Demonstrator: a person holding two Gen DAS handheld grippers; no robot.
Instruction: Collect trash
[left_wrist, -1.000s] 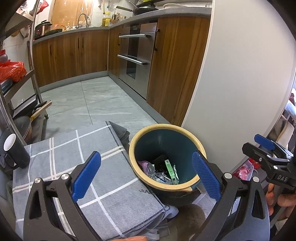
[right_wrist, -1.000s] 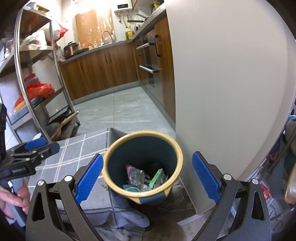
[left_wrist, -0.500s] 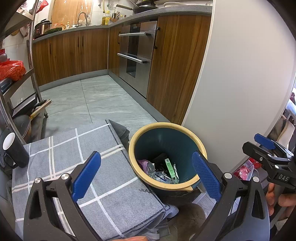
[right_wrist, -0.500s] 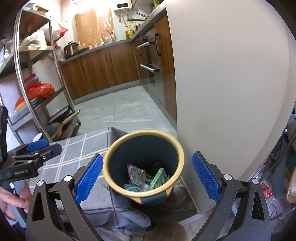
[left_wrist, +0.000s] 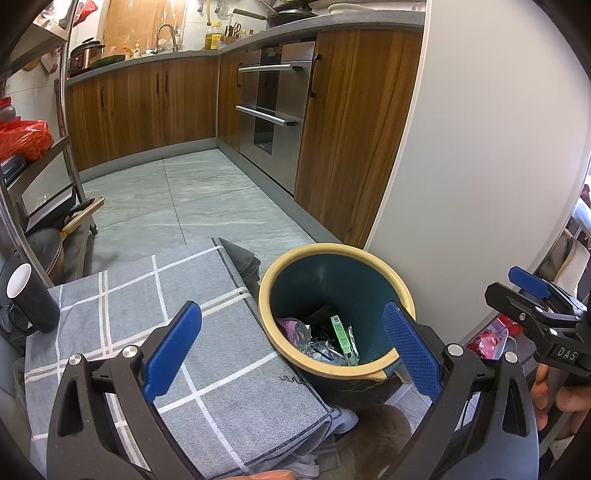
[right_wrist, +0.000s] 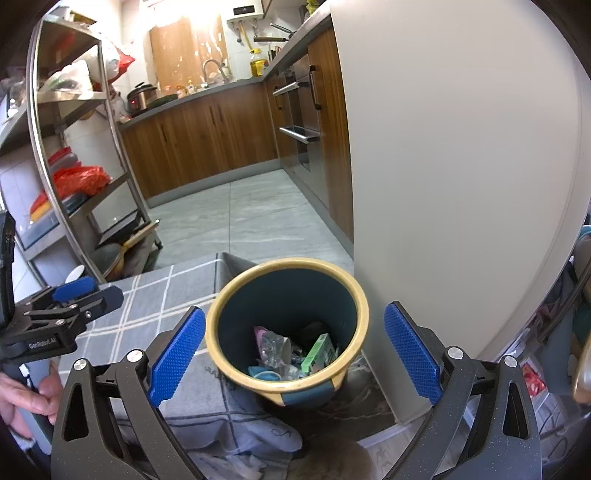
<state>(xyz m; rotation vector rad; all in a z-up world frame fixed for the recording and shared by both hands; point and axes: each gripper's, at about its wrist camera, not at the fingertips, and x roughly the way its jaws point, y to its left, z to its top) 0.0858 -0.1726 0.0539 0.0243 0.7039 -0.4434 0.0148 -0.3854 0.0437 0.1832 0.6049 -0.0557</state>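
A dark teal waste bin (left_wrist: 369, 380) (right_wrist: 312, 393) with a yellow rim stands on the floor beside the cloth-covered table. Inside it lie several wrappers: a green packet (left_wrist: 341, 332) (right_wrist: 319, 352), crinkled foil and a pink piece (right_wrist: 263, 334). My left gripper (left_wrist: 291, 349) is open and empty, held over the table edge and the bin. My right gripper (right_wrist: 293, 350) is open and empty too, straddling the bin from above. Each gripper shows at the edge of the other's view, as the right gripper (left_wrist: 535, 299) and the left gripper (right_wrist: 70, 299).
A grey checked cloth (left_wrist: 207, 332) covers the table, with a black mug (left_wrist: 29, 299) at its left. A white curved wall (right_wrist: 461, 166) stands right of the bin. Wooden cabinets, an oven (left_wrist: 273, 110) and a metal shelf rack (right_wrist: 74, 166) surround the tiled floor.
Both grippers stay open and empty. The views shift only slightly; the bin and its contents have not moved.
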